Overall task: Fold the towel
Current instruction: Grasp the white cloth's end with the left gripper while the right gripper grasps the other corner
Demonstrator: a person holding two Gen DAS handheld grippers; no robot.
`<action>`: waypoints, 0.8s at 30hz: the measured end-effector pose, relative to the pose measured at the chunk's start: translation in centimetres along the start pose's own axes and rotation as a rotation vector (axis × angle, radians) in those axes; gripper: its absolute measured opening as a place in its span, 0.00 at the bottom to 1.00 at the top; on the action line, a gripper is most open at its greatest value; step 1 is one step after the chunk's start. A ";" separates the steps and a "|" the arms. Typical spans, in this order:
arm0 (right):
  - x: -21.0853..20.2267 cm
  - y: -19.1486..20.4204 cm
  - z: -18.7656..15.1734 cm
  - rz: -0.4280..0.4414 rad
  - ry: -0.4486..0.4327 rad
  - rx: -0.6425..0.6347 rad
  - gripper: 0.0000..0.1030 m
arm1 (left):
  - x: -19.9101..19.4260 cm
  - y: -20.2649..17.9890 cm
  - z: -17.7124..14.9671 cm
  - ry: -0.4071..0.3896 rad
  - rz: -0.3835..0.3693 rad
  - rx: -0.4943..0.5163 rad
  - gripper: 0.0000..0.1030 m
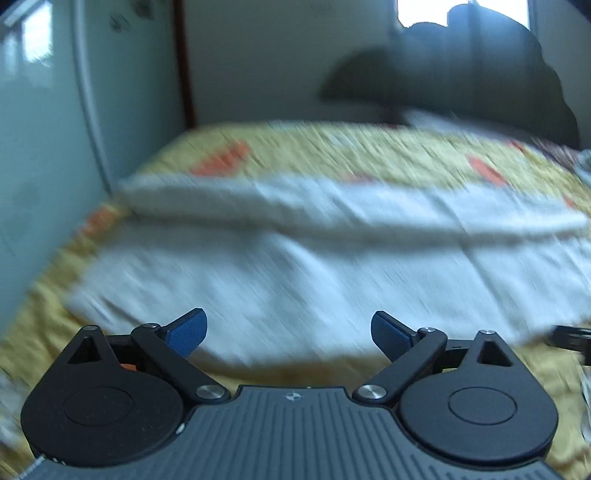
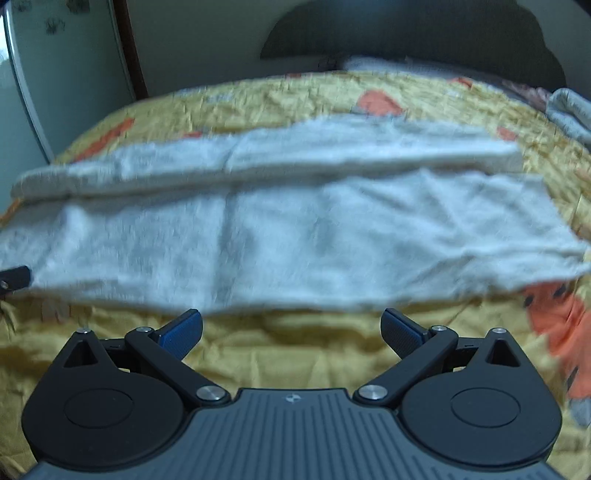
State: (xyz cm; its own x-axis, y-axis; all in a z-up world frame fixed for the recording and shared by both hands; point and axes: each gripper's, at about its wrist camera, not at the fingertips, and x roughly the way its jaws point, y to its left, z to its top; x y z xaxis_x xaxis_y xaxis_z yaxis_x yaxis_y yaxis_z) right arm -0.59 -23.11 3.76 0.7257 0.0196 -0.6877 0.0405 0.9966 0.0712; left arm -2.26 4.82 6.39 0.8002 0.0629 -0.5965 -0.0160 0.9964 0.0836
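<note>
Towel (image 2: 280, 236) is laid crosswise ahead of both spread, empty grippers, left gripper (image 1: 288, 334) and right gripper (image 2: 291, 332), near edge closest.

Your left wrist view carries heavy diagonal motion blur: the towel (image 1: 295, 266) and the yellow bedspread (image 1: 369, 147) smear into streaks, while the gripper body stays sharp. Your right wrist view is less blurred; the towel (image 2: 277, 236) shows soft texture. Light is dim and cool overall. The only bright source is a window (image 1: 461, 11) at the top of the left view, blown out to white. A dark rounded shape (image 1: 461, 70) below it is possibly a backlit headboard. Both views bow strongly at the edges.
</note>
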 end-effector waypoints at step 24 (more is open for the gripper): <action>1.8 1.8 21.1 0.561 -0.225 -0.098 1.00 | 26.2 26.6 16.6 0.312 -0.331 -0.587 0.98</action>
State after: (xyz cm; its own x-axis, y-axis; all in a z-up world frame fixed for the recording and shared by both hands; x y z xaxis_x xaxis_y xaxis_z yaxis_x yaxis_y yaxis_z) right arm 15.32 -22.91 17.88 0.7458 0.5367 -0.3947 -0.4451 0.8422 0.3042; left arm 28.21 32.00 6.20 0.6128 -0.3198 -0.7226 -0.1911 0.8273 -0.5282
